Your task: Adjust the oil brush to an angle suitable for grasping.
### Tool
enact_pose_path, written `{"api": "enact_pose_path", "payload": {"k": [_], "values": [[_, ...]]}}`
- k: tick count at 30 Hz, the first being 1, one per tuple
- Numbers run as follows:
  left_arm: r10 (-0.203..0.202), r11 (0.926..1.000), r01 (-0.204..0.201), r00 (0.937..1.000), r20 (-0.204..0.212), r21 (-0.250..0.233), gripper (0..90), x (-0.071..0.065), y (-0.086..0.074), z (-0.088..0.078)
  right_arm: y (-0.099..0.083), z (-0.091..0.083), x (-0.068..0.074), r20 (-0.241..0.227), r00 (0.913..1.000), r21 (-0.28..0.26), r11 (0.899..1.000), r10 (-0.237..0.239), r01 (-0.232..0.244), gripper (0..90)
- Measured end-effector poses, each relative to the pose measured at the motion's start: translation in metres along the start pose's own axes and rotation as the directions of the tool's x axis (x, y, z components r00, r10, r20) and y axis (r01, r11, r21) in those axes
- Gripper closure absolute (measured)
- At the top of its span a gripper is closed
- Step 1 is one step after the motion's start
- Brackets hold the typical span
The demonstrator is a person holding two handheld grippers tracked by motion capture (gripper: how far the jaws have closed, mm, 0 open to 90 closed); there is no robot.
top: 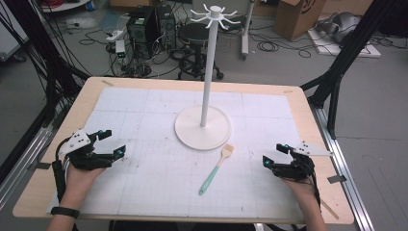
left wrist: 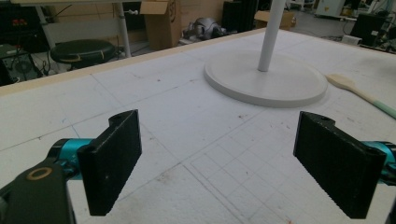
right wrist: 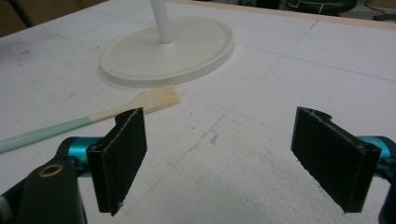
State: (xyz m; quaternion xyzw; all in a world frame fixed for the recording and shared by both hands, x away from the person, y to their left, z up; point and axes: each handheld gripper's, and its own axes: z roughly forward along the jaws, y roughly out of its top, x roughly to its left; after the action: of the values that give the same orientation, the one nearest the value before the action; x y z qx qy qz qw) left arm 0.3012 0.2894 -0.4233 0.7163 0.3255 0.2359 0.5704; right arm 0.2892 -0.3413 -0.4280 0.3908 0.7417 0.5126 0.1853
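A white stand (top: 206, 62) with a round base (top: 190, 130) and hooked arms at its top rises from the middle of the table. Just in front of the base lies a brush (top: 215, 168) with a mint-green handle and a pale wooden head. My left gripper (top: 111, 143) rests at the table's left side, open, nothing between its jaws (left wrist: 219, 170). My right gripper (top: 274, 155) sits at the right side, also open and empty (right wrist: 217, 161). The brush (right wrist: 93, 122) lies to the left of the right gripper; the stand's base (right wrist: 187, 49) is beyond it.
A white gridded mat (top: 159, 168) covers the wooden table (top: 86, 96). Behind the table are a black stool (top: 197, 36), computer towers, cables and a cardboard box (top: 296, 17). Black frame legs stand at both sides.
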Motion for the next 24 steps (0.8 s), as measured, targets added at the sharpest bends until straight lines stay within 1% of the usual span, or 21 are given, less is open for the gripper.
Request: {"api": "enact_pose_path", "payload": {"k": [1,2,3,4,5,6,8,9,10,12,19,24], "values": [[-0.01,0.9999,0.01,0.9999,0.006,-0.008,16.0,-0.0001,0.0002,0.0,-0.0001,0.0005,0.0002,-0.004,1.0,0.003,1.0,0.0,0.0,17.2],[-0.023,0.9993,0.023,0.9997,0.012,-0.028,16.0,-0.0004,0.001,-0.0005,-0.0001,0.0009,0.0003,-0.016,0.9999,0.002,1.0,-0.003,0.003,17.2],[-0.023,0.9993,0.023,0.9997,0.012,-0.028,16.0,-0.0004,0.001,-0.0005,-0.0001,0.0009,0.0003,-0.016,0.9999,0.002,1.0,-0.003,0.003,17.2],[-0.03,0.9986,0.031,0.9994,0.017,-0.042,16.0,-0.0004,0.0014,-0.0008,0.0,0.0015,0.0017,-0.066,0.9978,0.004,1.0,0.0,0.001,17.5],[-0.034,0.9984,0.034,0.9992,0.021,-0.046,16.0,-0.0002,0.0018,-0.0012,0.0,0.0015,0.0017,-0.066,0.9978,0.004,1.0,0.0,0.001,17.5],[-0.034,0.9982,0.035,0.9992,0.019,-0.049,16.0,-0.0004,0.0019,-0.0014,0.0,0.0027,0.0048,-0.095,0.9952,0.01,1.0,-0.021,0.022,17.6],[-0.029,0.9988,0.029,0.9995,0.014,-0.04,16.0,0.0002,0.0015,-0.0017,0.0003,0.0045,0.0076,-0.106,0.9937,0.01,0.999,-0.035,0.037,17.6],[-0.026,0.999,0.027,0.9996,0.011,-0.037,16.0,0.0004,0.0013,-0.0017,0.0003,0.0052,0.0077,-0.104,0.9935,0.007,0.999,-0.047,0.048,17.6],[-0.026,0.999,0.027,0.9996,0.011,-0.037,16.0,0.0004,0.0013,-0.0017,0.0003,0.0052,0.0077,-0.104,0.9935,0.007,0.999,-0.047,0.048,17.6],[-0.018,0.9994,0.018,0.9998,0.005,-0.03,16.0,0.0009,0.0011,-0.0018,0.0003,0.0057,0.0085,-0.1,0.9941,0.014,0.999,-0.042,0.044,17.6],[-0.008,0.9998,0.008,1.0,0.005,-0.019,16.0,0.0008,0.0007,-0.0012,0.0004,0.0022,0.0054,-0.083,0.9963,0.002,1.0,-0.02,0.02,17.6],[-0.009,0.9996,0.009,0.9999,0.007,-0.025,16.0,0.0002,0.0012,-0.0018,0.0005,0.0027,0.0057,-0.081,0.9963,0.0,1.0,-0.027,0.027,17.6]]}}
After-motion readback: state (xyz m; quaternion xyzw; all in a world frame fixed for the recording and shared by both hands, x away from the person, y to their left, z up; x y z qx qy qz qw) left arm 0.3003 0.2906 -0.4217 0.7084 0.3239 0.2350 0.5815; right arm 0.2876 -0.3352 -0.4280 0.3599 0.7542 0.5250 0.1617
